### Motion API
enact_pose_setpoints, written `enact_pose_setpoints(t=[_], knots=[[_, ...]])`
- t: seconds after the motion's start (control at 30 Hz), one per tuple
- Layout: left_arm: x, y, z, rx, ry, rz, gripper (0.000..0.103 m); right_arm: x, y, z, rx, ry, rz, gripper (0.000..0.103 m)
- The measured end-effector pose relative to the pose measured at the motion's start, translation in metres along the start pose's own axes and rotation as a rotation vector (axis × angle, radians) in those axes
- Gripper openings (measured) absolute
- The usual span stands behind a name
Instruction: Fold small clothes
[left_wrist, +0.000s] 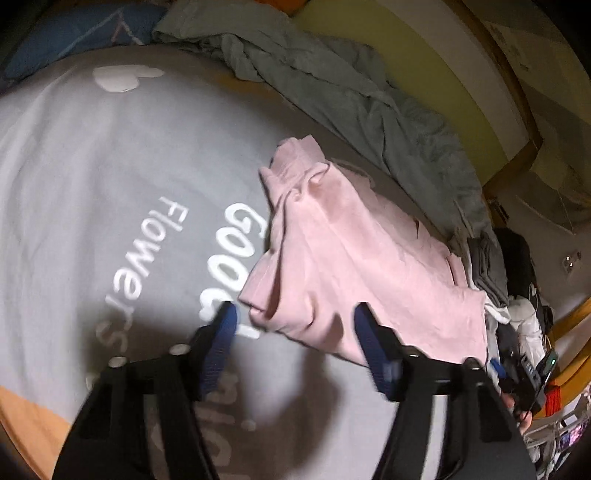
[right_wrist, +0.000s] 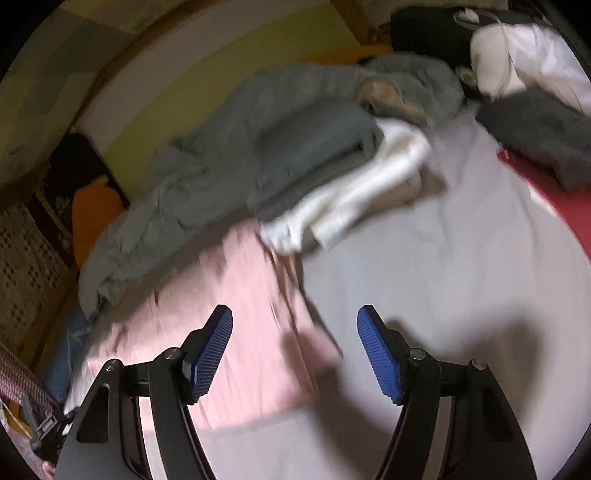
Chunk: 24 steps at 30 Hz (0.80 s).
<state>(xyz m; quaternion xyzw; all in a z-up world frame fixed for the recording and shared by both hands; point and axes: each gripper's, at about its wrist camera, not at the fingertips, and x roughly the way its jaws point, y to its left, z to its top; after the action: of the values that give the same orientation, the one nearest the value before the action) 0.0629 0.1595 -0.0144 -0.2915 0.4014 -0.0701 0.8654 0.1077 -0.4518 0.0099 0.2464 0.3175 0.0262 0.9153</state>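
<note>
One pink garment on the grey bedspread, both grippers hovering with nothing in them.

The pink garment (left_wrist: 354, 266) lies partly folded on the grey bedspread (left_wrist: 110, 177), just beside the white "Good" lettering (left_wrist: 236, 258); in the left wrist view its long axis runs from a bunched, narrow end at the upper left down to a broad, flatter end at the lower right. The left gripper (left_wrist: 293, 321) hangs over its near edge, blue pads spread wide and holding nothing. The right gripper (right_wrist: 295, 325) is likewise spread wide and holds nothing, above the spot where the pink cloth (right_wrist: 229, 314) meets bare bedspread (right_wrist: 443, 277). Behind it I count one rumpled grey-green blanket (right_wrist: 177, 206) along the wall, one folded dark grey piece (right_wrist: 314, 155) resting on one white piece (right_wrist: 354, 199), and one red item (right_wrist: 554, 199) at the right.
</note>
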Motion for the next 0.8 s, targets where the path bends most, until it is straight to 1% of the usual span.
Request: enact_pose_setpoints(t=[0.03, 0.07, 0.1, 0.13, 0.17, 0.2, 0.23, 0.27, 0.3, 0.33, 0.37, 0.43, 0.5, 0.57, 0.7, 0.77, 0.8], knots=[[-0.001, 0.001, -0.003, -0.003, -0.011, 0.014, 0.043, 0.002, -0.002, -0.007, -0.001, 0.033, -0.01, 0.071], [-0.001, 0.002, -0.006, -0.001, -0.012, 0.029, 0.031, 0.001, -0.005, -0.011, 0.004, 0.049, -0.011, 0.071], [0.0, 0.001, -0.007, 0.001, -0.011, 0.03, 0.024, 0.002, -0.007, -0.016, 0.014, 0.068, -0.006, 0.071], [-0.001, 0.002, -0.008, 0.004, -0.012, 0.027, 0.008, 0.003, -0.009, -0.021, 0.025, 0.092, 0.004, 0.071], [-0.002, 0.001, -0.01, 0.009, -0.021, 0.033, 0.005, 0.005, -0.01, -0.024, 0.034, 0.109, 0.016, 0.071], [-0.004, 0.001, -0.01, 0.016, -0.036, 0.044, 0.005, 0.006, -0.009, -0.024, 0.037, 0.112, 0.022, 0.071], [-0.006, 0.001, -0.011, 0.025, -0.05, 0.054, 0.004, 0.005, -0.008, -0.026, 0.033, 0.111, 0.028, 0.068], [-0.009, -0.001, -0.012, 0.034, -0.068, 0.067, 0.004, 0.005, -0.006, -0.027, 0.021, 0.111, 0.033, 0.055], [-0.011, -0.002, -0.012, 0.037, -0.078, 0.074, 0.004, 0.006, -0.004, -0.028, 0.009, 0.118, 0.04, 0.029], [-0.014, -0.003, -0.013, 0.037, -0.09, 0.081, 0.004, 0.008, -0.002, -0.03, 0.002, 0.12, 0.031, 0.012], [-0.017, -0.003, -0.015, 0.035, -0.102, 0.087, 0.004, 0.008, 0.0, -0.033, 0.002, 0.1, 0.009, 0.003], [-0.022, 0.0, -0.019, 0.02, -0.113, 0.084, 0.004, 0.003, 0.001, -0.035, -0.014, 0.038, -0.037, 0.003], [-0.022, 0.004, -0.023, 0.008, -0.097, 0.087, 0.004, -0.003, 0.003, -0.035, -0.018, 0.014, -0.042, 0.003], [-0.018, 0.009, -0.03, 0.001, -0.076, 0.097, 0.004, -0.006, 0.004, -0.034, -0.033, 0.011, -0.056, 0.003], [-0.015, 0.012, -0.033, -0.011, -0.06, 0.101, 0.004, -0.002, 0.0, -0.043, -0.029, 0.056, -0.094, 0.003], [-0.023, 0.008, -0.032, 0.001, -0.066, 0.102, 0.004, -0.005, -0.002, -0.042, -0.024, 0.044, -0.089, 0.003], [-0.03, 0.005, -0.034, 0.008, -0.078, 0.091, 0.004, -0.011, -0.002, -0.041, -0.019, 0.021, -0.076, 0.003]])
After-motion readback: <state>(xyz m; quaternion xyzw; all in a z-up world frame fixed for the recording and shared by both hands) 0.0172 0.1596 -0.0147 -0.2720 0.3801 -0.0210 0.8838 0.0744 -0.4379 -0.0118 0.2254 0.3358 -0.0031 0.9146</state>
